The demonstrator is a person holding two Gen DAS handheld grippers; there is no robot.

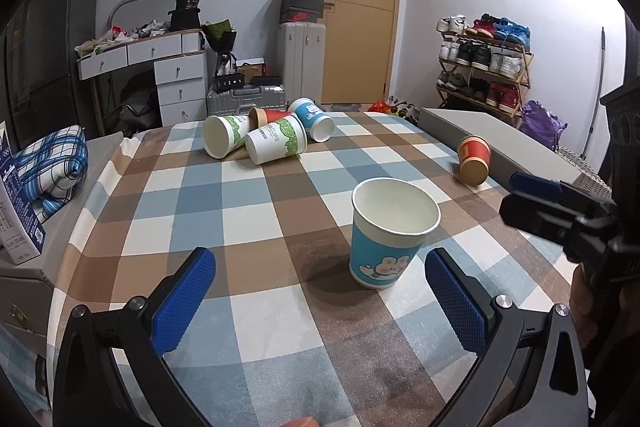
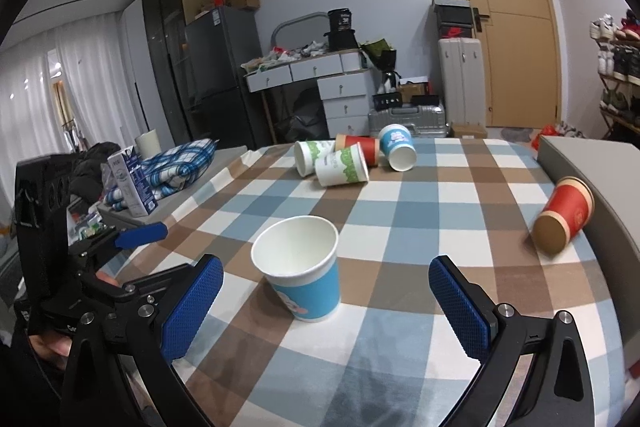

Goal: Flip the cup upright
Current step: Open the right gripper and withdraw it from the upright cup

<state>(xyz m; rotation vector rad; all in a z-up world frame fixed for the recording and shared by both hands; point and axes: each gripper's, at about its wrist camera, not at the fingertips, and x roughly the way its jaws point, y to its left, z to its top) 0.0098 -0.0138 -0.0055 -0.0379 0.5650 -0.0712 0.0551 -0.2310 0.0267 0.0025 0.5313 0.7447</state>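
A blue paper cup point(image 1: 386, 233) with a cartoon print stands upright on the checked tablecloth point(image 1: 256, 195), mouth up; it also shows in the right wrist view point(image 2: 302, 273). My left gripper point(image 1: 320, 301) is open and empty, just short of the cup, which sits toward its right finger. My right gripper point(image 2: 326, 307) is open and empty, with the cup ahead near its left finger. A red and brown cup point(image 1: 473, 159) lies on its side at the right, also seen in the right wrist view point(image 2: 564, 221). Several cups point(image 1: 272, 135) lie tipped over at the far end.
A grey box point(image 1: 504, 139) runs along the table's right edge, touching the red cup. A folded plaid cloth point(image 1: 52, 163) and a milk carton point(image 2: 134, 183) sit on a side surface to the left. The right gripper point(image 1: 556, 211) shows at the right of the left view.
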